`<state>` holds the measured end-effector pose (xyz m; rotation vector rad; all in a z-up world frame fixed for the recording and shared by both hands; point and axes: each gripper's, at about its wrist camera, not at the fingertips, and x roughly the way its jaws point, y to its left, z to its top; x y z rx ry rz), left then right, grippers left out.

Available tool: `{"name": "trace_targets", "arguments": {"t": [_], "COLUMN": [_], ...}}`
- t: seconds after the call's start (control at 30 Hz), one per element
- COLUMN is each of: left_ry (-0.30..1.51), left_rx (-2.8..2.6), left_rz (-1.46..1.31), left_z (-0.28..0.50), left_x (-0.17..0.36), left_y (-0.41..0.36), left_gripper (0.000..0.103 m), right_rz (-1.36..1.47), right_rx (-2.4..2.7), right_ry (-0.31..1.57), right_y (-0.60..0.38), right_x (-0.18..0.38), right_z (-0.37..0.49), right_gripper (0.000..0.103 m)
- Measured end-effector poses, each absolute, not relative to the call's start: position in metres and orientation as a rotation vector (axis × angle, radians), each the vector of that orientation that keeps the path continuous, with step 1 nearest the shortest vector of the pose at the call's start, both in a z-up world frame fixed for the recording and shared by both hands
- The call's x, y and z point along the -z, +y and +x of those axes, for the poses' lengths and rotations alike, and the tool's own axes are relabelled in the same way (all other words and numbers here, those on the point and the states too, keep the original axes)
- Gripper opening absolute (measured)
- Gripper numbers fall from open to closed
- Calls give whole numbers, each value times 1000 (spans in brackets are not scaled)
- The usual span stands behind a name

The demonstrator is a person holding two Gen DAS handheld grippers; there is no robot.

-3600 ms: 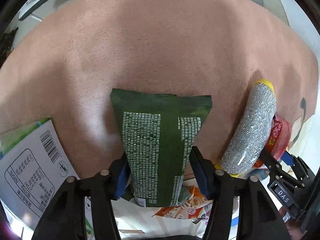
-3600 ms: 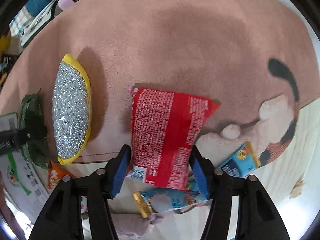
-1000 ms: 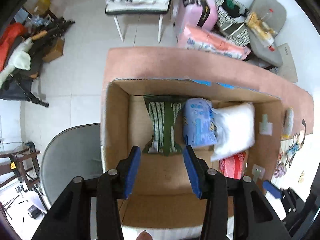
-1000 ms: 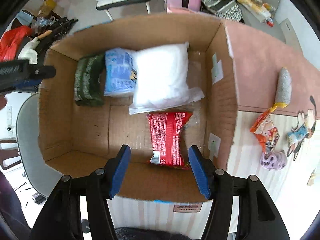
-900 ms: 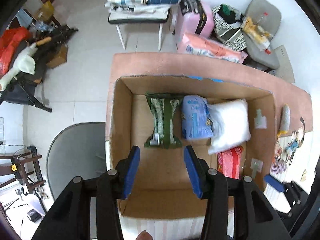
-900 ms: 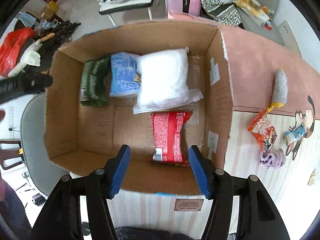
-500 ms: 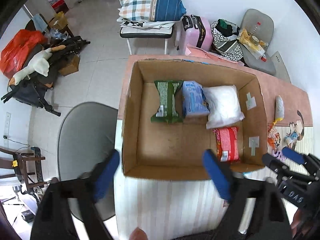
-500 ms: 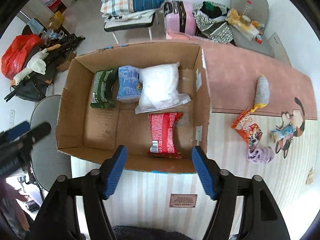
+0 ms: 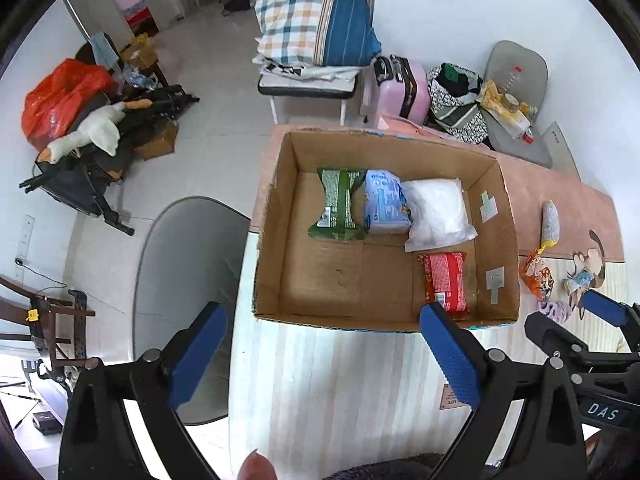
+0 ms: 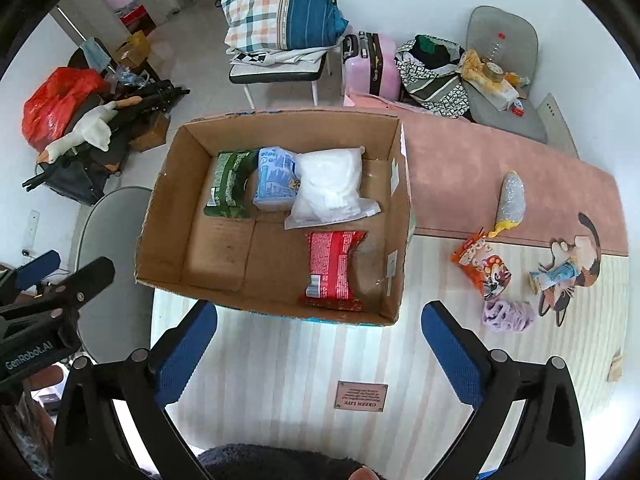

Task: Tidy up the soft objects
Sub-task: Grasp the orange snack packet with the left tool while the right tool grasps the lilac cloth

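A cardboard box (image 10: pixel 168 216) is seen from above on the desk (image 10: pixel 280 368), with both tools held over the near edge of the box. The jaws of the left tool (image 9: pixel 324 350) are opening and nothing is held between them; the jaws of the right tool (image 10: pixel 320 338) are likewise opening, with nothing between them.

Four soft packs are laid inside the box. A green packet (image 9: pixel 338 210) is placed against the far wall, toward the box's left side. A light blue packet (image 9: pixel 386 208) is set just beside it, and a white bag (image 9: pixel 438 214) is pressed against the blue one, toward the box's right wall. A red packet (image 10: pixel 334 274) is laid nearer the box's front wall, below the white bag.

Outside the box, to its right, more items are left on the desk: a silver scouring pad (image 10: pixel 510 200) on the pink mat (image 10: pixel 460 168), an orange snack packet (image 10: pixel 482 266) near it, a small blue wrapper (image 10: pixel 554 274) and a lilac scrunchie (image 10: pixel 506 316). A grey chair (image 9: pixel 188 280) is seen to the left of the box.
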<state>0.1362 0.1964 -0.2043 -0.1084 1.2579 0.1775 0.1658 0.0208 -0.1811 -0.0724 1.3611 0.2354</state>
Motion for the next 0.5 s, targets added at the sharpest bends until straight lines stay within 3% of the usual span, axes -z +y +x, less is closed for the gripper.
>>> {"name": "trace_targets", "arguments": {"t": [0.27, 0.5], "left_ry": [1224, 1271], "left_rx": [-181, -45], "left_rz": [-106, -104], "left_z": [140, 179], "left_x": [179, 186], "left_y": [170, 78], "left_gripper": [99, 99], "right_rz": [49, 192], "right_rx": [-279, -136], "right_ry": [1369, 1361], "right_y": [-18, -126], "right_x": [175, 178], "right_z": [168, 184], "right_gripper": [103, 103]}}
